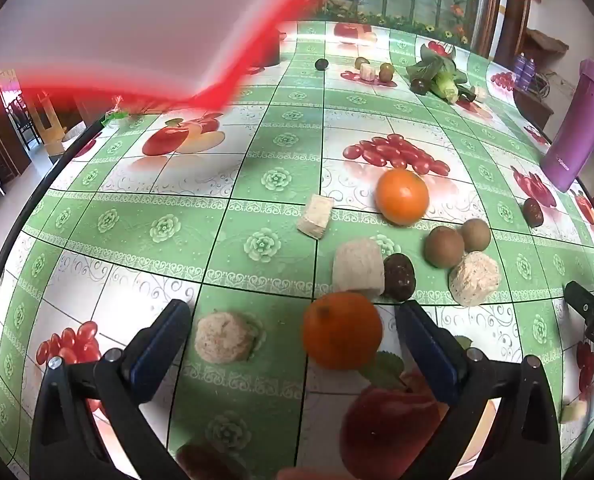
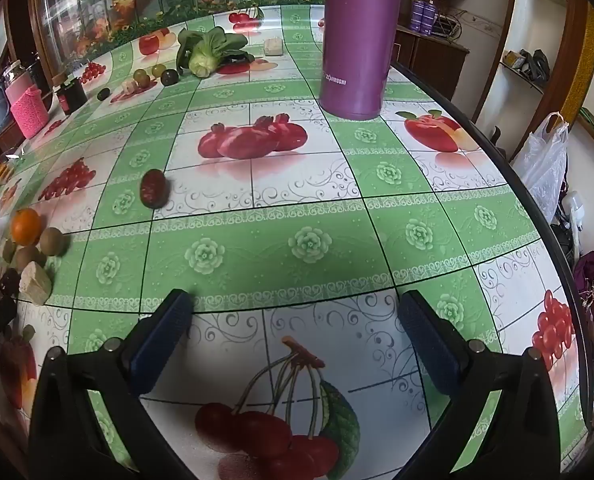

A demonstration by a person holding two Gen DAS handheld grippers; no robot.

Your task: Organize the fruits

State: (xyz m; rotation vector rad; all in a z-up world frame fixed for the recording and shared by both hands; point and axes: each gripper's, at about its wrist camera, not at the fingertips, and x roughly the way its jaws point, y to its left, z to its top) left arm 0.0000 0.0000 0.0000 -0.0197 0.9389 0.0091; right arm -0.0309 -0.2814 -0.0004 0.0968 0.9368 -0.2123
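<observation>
Oranges (image 1: 402,197) number two, kiwis (image 1: 444,246) two, near cluster.

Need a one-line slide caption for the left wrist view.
Open left gripper hovers just short of an orange, with kiwis, a second orange and pale chunks scattered beyond.

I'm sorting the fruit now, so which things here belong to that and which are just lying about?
Fruit job: near orange, far orange, two kiwis, dark date.
Lying about: purple flask, leafy greens, pale chunks, pink cup.
</observation>
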